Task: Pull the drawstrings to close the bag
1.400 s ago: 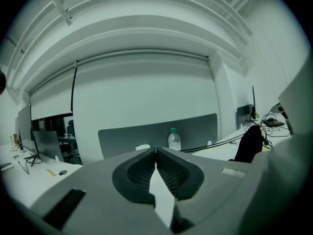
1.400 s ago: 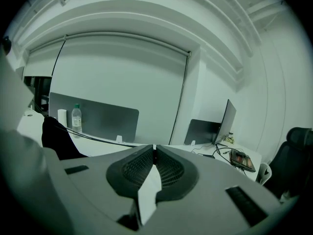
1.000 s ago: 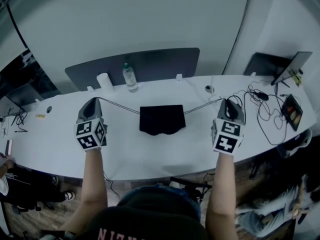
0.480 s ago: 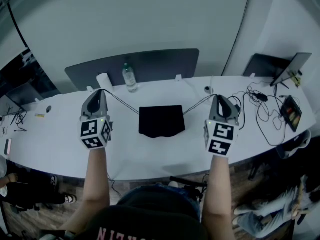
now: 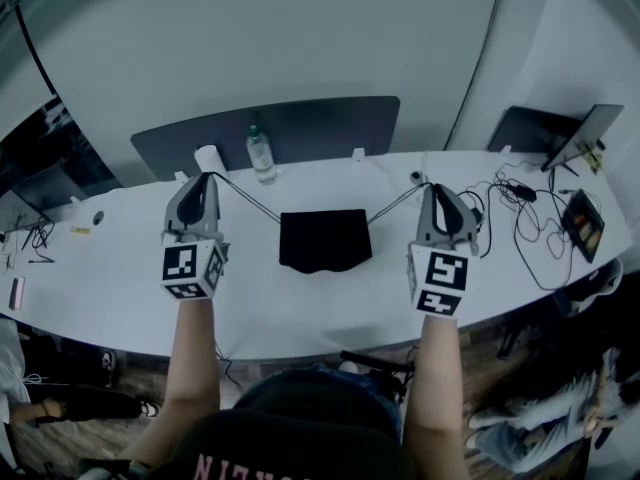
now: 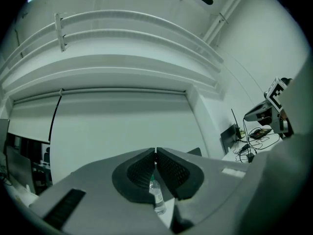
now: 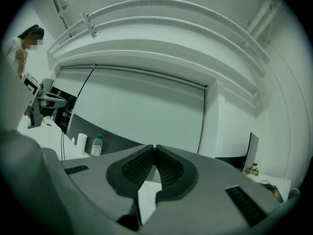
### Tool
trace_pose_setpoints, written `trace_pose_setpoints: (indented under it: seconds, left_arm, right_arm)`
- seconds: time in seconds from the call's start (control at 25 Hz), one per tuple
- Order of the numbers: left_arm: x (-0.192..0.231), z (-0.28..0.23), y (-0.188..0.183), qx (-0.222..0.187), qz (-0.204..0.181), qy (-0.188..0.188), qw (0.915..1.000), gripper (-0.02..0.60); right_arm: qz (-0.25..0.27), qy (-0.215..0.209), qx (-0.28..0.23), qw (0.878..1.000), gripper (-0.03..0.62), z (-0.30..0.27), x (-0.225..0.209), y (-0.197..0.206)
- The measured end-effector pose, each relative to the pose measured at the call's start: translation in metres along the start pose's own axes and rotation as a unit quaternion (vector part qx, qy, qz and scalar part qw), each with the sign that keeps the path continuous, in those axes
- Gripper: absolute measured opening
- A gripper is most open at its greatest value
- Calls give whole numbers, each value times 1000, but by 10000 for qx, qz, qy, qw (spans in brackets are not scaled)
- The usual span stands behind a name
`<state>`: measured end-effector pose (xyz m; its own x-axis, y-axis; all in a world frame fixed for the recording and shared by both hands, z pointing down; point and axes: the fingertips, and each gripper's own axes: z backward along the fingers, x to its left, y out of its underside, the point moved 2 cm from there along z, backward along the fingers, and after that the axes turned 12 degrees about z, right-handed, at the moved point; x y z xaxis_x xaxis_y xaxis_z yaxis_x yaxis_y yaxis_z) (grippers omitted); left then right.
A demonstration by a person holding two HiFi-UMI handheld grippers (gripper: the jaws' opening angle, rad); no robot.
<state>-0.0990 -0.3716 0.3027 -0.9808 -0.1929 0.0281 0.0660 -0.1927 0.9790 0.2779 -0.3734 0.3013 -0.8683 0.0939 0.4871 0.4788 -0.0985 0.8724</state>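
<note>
A black drawstring bag (image 5: 324, 240) lies flat at the middle of the white table (image 5: 300, 313). Its left drawstring (image 5: 248, 200) runs taut from the bag's top left corner up to my left gripper (image 5: 207, 178), whose jaws are shut on it. On the other side, the right drawstring (image 5: 393, 204) stretches from the top right corner to my right gripper (image 5: 431, 186), also shut on its string. Both grippers hang above the table, one to each side of the bag. In the left gripper view (image 6: 155, 153) and the right gripper view (image 7: 154, 148) the pads meet; the strings are hidden there.
A water bottle (image 5: 259, 154) and a white roll (image 5: 207, 158) stand at the back before a grey divider panel (image 5: 300, 128). Tangled cables (image 5: 530, 218) and a propped screen (image 5: 585, 133) occupy the table's right end.
Both grippers have risen and drifted a little inward and toward the back of the table. The drawstrings now slope more steeply up from the bag. The bag has stayed in place.
</note>
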Motion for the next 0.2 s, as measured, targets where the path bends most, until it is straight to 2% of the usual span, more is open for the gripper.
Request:
trace_pose_setpoints:
  seconds: [0.2]
  left_arm:
    - [0,3,-4,-92,-40,68,9999,11]
  right_arm:
    - [53,8,-118,9999,11,4,2,-5]
